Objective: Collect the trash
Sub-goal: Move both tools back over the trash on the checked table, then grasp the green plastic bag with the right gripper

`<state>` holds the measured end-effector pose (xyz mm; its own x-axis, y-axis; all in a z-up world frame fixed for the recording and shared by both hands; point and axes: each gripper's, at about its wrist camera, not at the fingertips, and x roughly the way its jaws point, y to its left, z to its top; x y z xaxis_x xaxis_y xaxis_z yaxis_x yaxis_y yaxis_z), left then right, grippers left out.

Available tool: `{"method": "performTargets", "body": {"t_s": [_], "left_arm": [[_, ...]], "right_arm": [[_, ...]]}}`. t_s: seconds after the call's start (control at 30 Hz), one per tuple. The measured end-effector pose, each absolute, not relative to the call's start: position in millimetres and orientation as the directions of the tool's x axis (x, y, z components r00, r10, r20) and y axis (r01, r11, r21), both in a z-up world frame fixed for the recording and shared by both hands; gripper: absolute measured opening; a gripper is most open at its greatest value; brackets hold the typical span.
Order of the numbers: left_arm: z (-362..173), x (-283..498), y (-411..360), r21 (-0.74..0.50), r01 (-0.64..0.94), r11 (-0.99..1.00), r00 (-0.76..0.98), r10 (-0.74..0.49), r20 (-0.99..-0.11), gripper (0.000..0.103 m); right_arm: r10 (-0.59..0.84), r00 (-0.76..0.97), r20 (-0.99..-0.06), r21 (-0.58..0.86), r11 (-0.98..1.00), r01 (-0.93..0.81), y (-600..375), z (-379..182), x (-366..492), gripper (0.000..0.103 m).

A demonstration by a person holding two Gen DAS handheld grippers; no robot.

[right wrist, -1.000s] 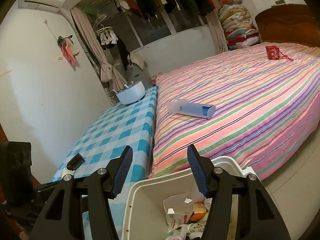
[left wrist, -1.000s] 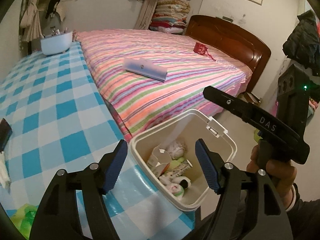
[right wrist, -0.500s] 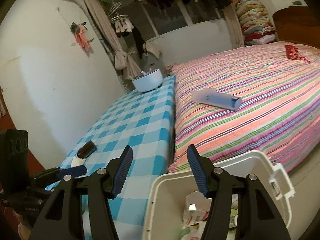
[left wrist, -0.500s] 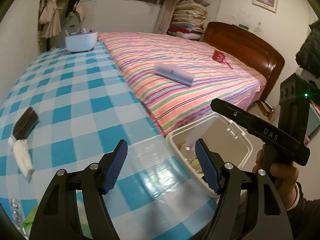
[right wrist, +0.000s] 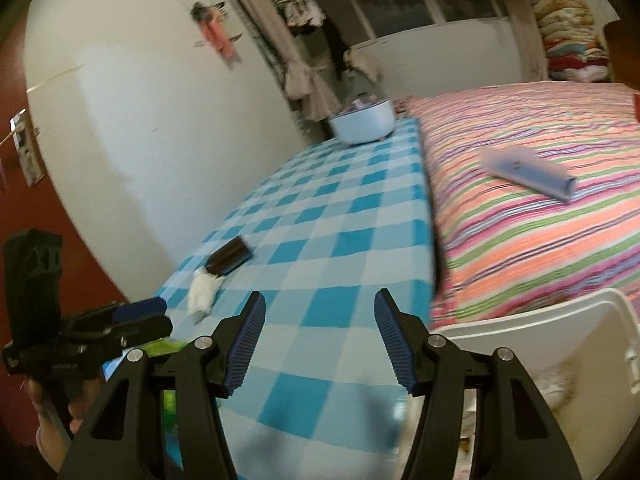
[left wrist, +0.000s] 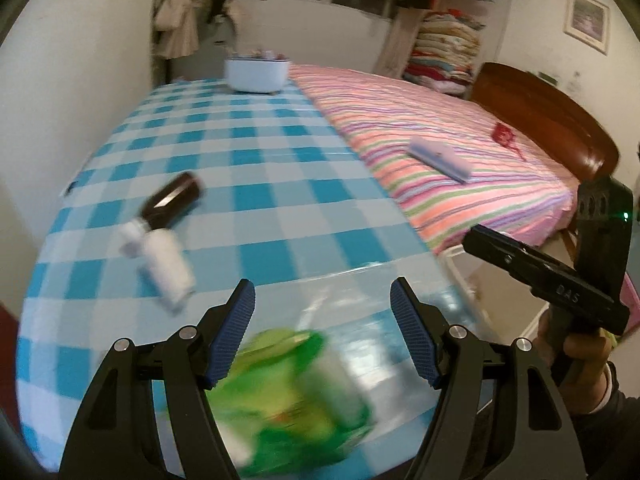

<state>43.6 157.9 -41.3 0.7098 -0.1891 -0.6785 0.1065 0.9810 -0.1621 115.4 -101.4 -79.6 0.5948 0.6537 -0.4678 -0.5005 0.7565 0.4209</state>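
A crumpled green wrapper (left wrist: 296, 396) lies at the near edge of the blue checked table (left wrist: 256, 168), blurred, right under my left gripper (left wrist: 322, 330), which is open with nothing between its pads. Farther left on the cloth lie a brown bottle (left wrist: 172, 200) and a white crumpled tissue (left wrist: 168, 272). My right gripper (right wrist: 318, 340) is open over the table's near corner, empty. The white trash bin (right wrist: 560, 344) stands at the lower right of the right wrist view, with litter inside. The bottle (right wrist: 230, 260) and tissue (right wrist: 202, 292) show there too.
A striped bed (left wrist: 440, 136) runs along the table's right side, with a pale flat box (left wrist: 440, 158) and a red item (left wrist: 504, 134) on it. A white bowl (left wrist: 256, 74) stands at the table's far end. A wall (right wrist: 140, 120) borders the left.
Both grippers have swung left, away from the trash bin and over the checked table. The bin has left the left wrist view; the green wrapper, bottle and tissue have come in.
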Motion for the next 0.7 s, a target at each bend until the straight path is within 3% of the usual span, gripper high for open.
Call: {"method": "performTargets", "body": {"t_s": [0.1,0.17,0.37,0.7], "left_arm": [[-35.1,29.9,190.4,-0.153,0.045,0.987,0.722,-0.138,-0.678,0.07],[-31.3,20.3,210.4,-0.162,0.011,0.987,0.729,-0.119,-0.674,0.078],[-30.2,-13.2,264.2,-0.172,-0.092,0.981,0.741,-0.048,-0.67,0.078],[-50.7,-40.4,292.7,-0.241,-0.136,0.961,0.698,-0.08,-0.712,0.078]], "right_arm": [[0.692,0.542,-0.477,0.433,0.722,-0.54,-82.5,-83.0,113.7,0.055],[0.721,0.493,-0.487,0.443,0.69,-0.572,-66.8,-86.5,110.9,0.055],[0.773,0.38,-0.508,0.469,0.619,-0.63,-33.3,-95.1,102.7,0.055],[0.78,0.265,-0.567,0.451,0.563,-0.692,20.0,-108.5,85.0,0.055]]}}
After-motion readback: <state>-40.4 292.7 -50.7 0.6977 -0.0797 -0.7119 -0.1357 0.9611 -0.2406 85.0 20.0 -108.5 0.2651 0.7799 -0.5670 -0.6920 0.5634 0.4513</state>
